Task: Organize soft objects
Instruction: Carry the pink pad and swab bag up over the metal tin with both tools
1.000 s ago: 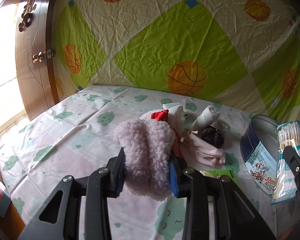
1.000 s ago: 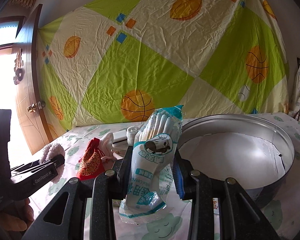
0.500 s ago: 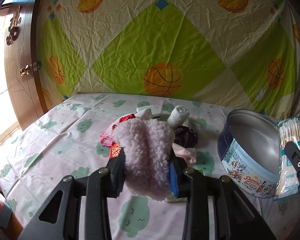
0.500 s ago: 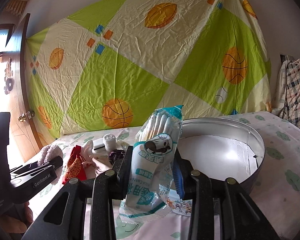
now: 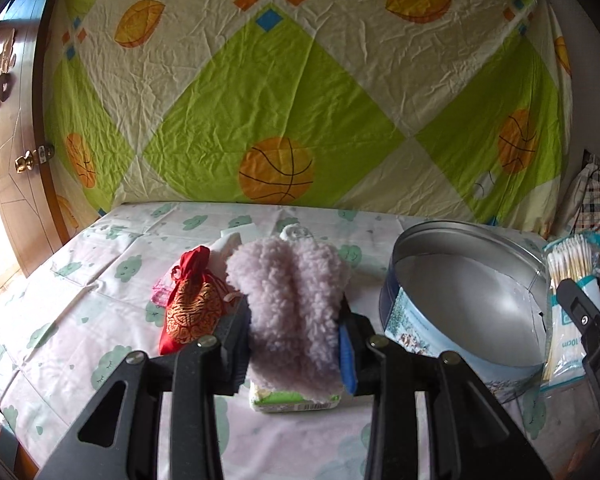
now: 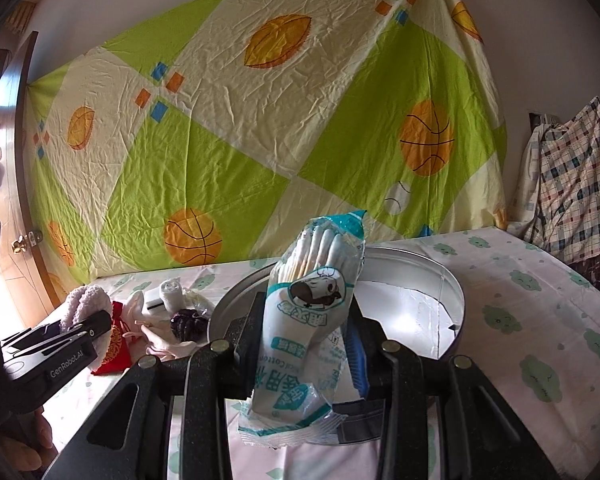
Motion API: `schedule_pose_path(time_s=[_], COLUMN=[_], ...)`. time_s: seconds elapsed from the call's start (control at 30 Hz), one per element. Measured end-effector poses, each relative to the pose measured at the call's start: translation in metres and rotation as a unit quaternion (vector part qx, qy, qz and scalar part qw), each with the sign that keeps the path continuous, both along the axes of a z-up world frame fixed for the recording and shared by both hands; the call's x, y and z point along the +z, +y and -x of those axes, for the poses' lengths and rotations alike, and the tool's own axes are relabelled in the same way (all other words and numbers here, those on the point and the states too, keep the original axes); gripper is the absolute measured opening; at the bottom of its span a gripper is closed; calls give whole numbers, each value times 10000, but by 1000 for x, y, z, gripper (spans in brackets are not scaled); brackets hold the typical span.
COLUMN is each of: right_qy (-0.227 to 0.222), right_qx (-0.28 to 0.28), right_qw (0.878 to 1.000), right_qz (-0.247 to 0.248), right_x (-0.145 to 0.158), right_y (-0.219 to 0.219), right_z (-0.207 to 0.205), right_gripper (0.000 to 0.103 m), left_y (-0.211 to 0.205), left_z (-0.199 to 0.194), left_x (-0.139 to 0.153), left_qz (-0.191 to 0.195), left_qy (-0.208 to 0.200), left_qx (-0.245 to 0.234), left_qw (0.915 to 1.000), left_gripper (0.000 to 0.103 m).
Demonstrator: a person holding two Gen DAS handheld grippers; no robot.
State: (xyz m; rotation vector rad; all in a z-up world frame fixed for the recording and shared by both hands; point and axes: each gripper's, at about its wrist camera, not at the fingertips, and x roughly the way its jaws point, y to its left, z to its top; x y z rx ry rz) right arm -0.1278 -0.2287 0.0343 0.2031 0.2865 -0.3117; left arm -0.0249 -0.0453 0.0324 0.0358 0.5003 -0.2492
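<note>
fleece fills your left gripper: a pale lilac fluffy fleece piece, folded, stands upright between the two pads, which are drawn in and pressing on its sides, lifted above the cloud-print sheet. under it lies a small green-and-white packet, flat on the sheet. just left of the fleece sits a red and gold drawstring pouch, with a white roll behind.

your right gripper is likewise pulled in on a bag of cotton swabs, a white and teal plastic pack with a cartoon cow, tilted slightly and pinched across its middle, its lower end hanging below the pads. right behind it, touching or nearly so, is the round metal cookie tin, open and showing a bare silver floor. from the left camera the tin sits to the right of the fleece, and the swab bag shows at its far right edge.

left of the tin lie a dark purple scrunchie and pale pink cloth. a green and cream basketball-print sheet hangs behind.
</note>
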Motion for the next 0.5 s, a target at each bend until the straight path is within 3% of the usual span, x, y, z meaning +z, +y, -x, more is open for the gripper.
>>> schedule_pose_path(time_s=[0.5], right_qy=[293], right_qx=[-334], right_qw=[9989], right_qz=[174], right_x=[4], right_y=[-35], right_z=[3], right_gripper=[38], left_y=[-49], left_z=[15], left_x=[10], left_qz=[-50], left_qy=[-135], left_qx=[-472], left_qw=[9988], left_gripper=[35])
